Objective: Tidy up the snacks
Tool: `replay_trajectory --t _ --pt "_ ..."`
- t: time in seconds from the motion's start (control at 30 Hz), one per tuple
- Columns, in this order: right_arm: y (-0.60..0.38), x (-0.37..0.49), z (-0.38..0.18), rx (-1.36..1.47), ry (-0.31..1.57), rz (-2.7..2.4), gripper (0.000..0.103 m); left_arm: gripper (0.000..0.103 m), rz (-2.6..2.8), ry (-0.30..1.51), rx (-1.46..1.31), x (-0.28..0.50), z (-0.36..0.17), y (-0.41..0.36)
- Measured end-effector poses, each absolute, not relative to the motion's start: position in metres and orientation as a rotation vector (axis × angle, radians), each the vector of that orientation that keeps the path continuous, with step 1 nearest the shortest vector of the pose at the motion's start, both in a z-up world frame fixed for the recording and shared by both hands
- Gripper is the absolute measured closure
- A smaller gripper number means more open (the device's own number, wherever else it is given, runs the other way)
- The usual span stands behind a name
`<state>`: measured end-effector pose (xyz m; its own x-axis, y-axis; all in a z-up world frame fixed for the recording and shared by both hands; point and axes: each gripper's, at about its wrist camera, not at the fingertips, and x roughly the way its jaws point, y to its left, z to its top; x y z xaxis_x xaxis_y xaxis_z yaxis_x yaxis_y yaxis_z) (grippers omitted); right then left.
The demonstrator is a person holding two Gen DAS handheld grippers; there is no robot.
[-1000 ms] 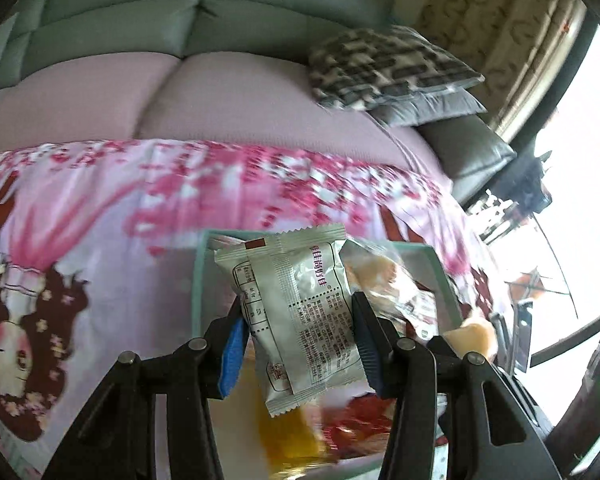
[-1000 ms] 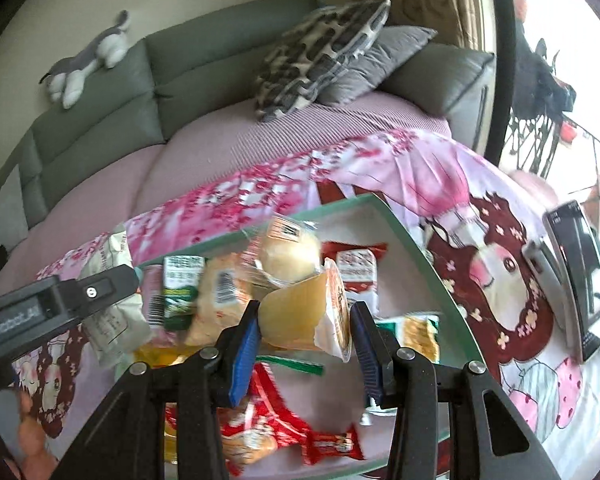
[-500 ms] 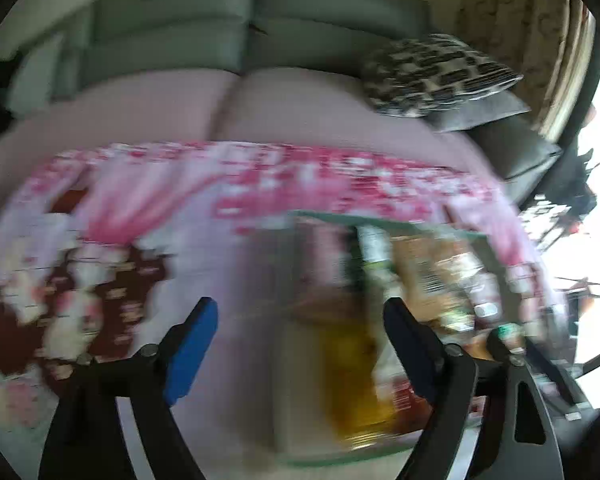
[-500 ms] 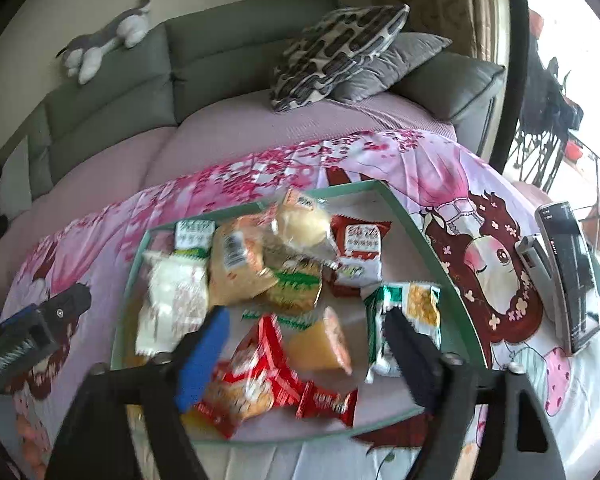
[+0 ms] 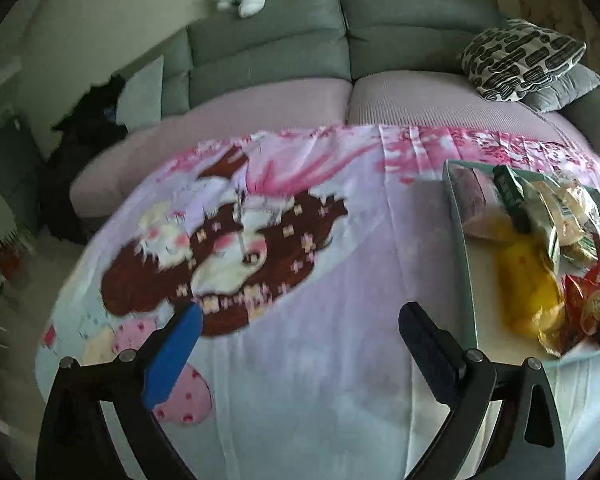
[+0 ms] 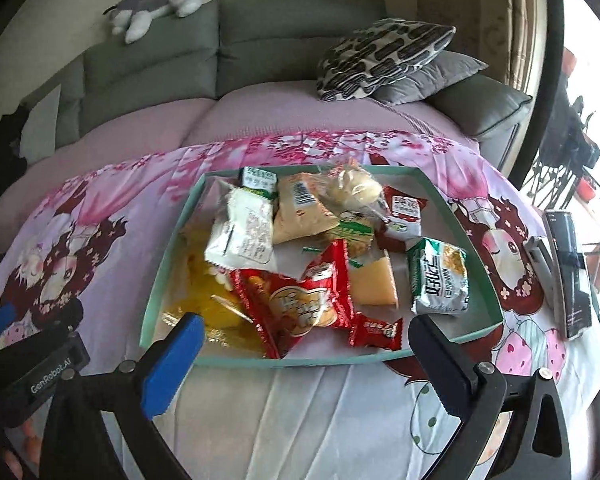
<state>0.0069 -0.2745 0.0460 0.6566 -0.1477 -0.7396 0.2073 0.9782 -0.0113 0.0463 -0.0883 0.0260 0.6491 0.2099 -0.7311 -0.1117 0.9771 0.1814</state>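
Observation:
A shallow teal tray point(image 6: 476, 240) lies on the pink cartoon cloth and holds several snacks. Among them are a white packet point(image 6: 244, 236), a red bag point(image 6: 300, 304), a green-and-white packet point(image 6: 440, 280), a yellowish jelly cup point(image 6: 374, 284) and a yellow bag point(image 6: 208, 292). My right gripper point(image 6: 306, 322) hovers at the tray's near rim, its jaws still opening with nothing gripped. My left gripper point(image 5: 300, 316) is over bare cloth left of the tray point(image 5: 458, 248), jaws also opening, empty.
Black remote-like devices point(image 6: 568, 272) lie on the cloth right of the tray. A grey sofa point(image 6: 292, 40) with patterned cushions point(image 6: 384, 56) and a plush toy point(image 6: 156, 4) stands behind. The left tool's black body point(image 6: 48, 372) is at the lower left of the right wrist view.
The left gripper let go of the white packet and swung left off the tray. The right gripper released the jelly cup into the tray and drew back. Both jaws spread wide.

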Motion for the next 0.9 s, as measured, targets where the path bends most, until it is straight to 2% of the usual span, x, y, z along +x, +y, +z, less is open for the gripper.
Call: replay_trajectory --t 0.9 --pt "-0.28 0.024 0.02 0.09 0.904 -0.212 0.0 0.004 0.166 0.984 0.08 0.067 -0.009 -0.074"
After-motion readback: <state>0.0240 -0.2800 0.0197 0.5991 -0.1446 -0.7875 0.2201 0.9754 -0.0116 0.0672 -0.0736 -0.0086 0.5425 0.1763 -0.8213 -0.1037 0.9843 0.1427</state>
